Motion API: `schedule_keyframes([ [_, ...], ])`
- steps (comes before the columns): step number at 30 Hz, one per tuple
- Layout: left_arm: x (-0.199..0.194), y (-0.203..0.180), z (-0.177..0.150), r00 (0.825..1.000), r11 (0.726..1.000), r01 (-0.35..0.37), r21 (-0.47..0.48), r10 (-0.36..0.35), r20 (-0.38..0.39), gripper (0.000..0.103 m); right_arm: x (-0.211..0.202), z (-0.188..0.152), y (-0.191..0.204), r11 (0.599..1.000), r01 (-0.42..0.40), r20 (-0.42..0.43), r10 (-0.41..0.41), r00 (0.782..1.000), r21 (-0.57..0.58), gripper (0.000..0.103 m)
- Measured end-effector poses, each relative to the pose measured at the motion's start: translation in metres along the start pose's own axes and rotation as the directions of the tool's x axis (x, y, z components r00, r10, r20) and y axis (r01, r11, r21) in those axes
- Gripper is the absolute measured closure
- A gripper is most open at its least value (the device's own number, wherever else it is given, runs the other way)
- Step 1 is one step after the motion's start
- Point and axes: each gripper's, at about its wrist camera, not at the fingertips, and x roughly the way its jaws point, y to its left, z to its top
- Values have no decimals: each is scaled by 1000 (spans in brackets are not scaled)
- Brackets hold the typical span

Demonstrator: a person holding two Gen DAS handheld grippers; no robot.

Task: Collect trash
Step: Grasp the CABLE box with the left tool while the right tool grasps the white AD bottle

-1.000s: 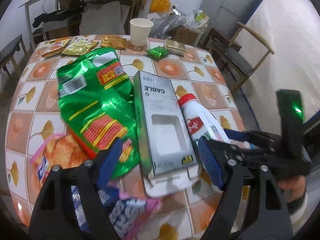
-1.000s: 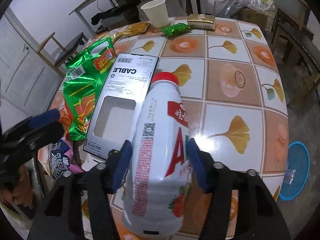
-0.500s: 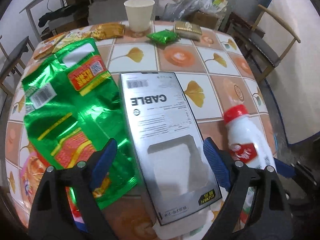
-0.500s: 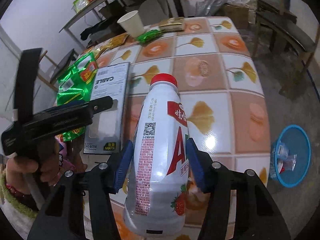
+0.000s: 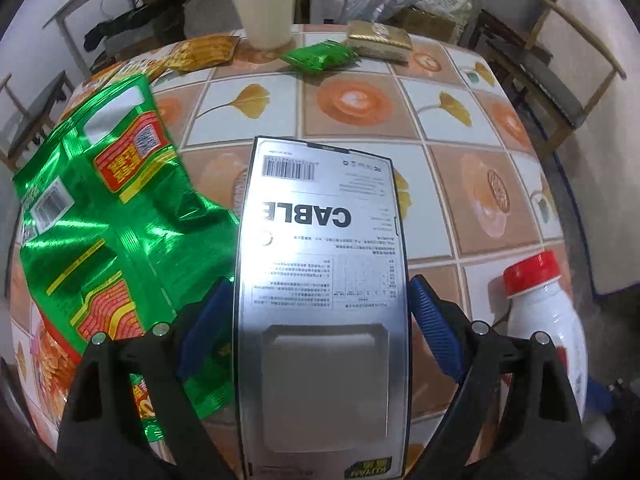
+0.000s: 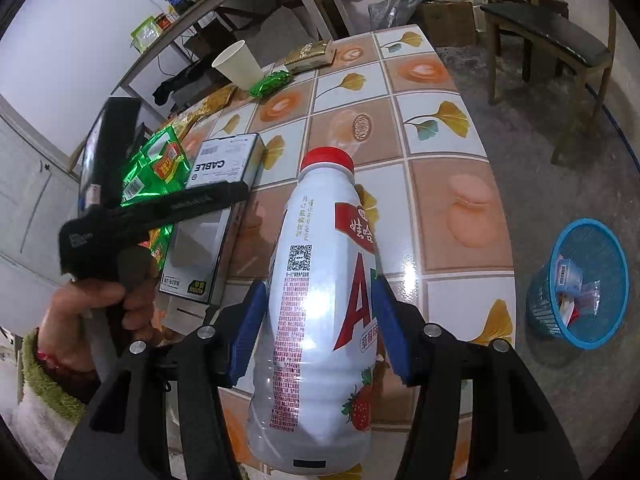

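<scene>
A grey box marked CABLE (image 5: pixel 324 240) lies flat on the tiled table (image 5: pixel 360 96). My left gripper (image 5: pixel 320 320) points down over its near half, open, with a blue pad close beside each long edge. A white drink bottle with a red cap (image 6: pixel 320 280) is lifted off the table, and my right gripper (image 6: pixel 320 328) is shut on its middle. The bottle (image 5: pixel 540 320) also shows at the right of the left wrist view. A blue mesh basket (image 6: pixel 580 280) with some litter in it stands on the floor to the right of the table.
A crumpled green snack bag (image 5: pixel 112 220) lies left of the box, over an orange packet. At the table's far end are a paper cup (image 5: pixel 266 12), a small green packet (image 5: pixel 320 56), a gold packet (image 5: pixel 380 38) and yellow sachets (image 5: pixel 204 52). A chair (image 6: pixel 548 36) stands beyond the table.
My left gripper has come forward and down over the cable box with its jaws wider. My right gripper has carried the bottle rightward off the table, and the blue basket has come into view.
</scene>
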Motion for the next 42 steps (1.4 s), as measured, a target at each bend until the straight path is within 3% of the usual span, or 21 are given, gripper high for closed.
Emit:
schedule_keyframes([
  [8, -11, -21, -25, 998, 994, 62, 93, -60, -16, 20, -10, -6, -9, 1000, -4, 2, 4, 1000, 10, 51],
  [13, -27, -32, -60, 987, 976, 153, 157, -143, -71, 20, -21, -16, -18, 999, -19, -11, 19, 1000, 27, 51],
  [22, -27, -40, -80, 996, 975, 73, 208, -62, -59, 19, -15, -13, -19, 999, -38, -34, 39, 999, 37, 50],
  [30, -30, -38, -83, 997, 975, 73, 210, -67, -34, 22, -7, -9, -17, 998, -45, -42, 47, 998, 51, 44],
  [42, -39, -31, -84, 995, 979, 103, 177, -102, -15, 25, -4, -12, -19, 994, -69, -37, 72, 997, 85, 44],
])
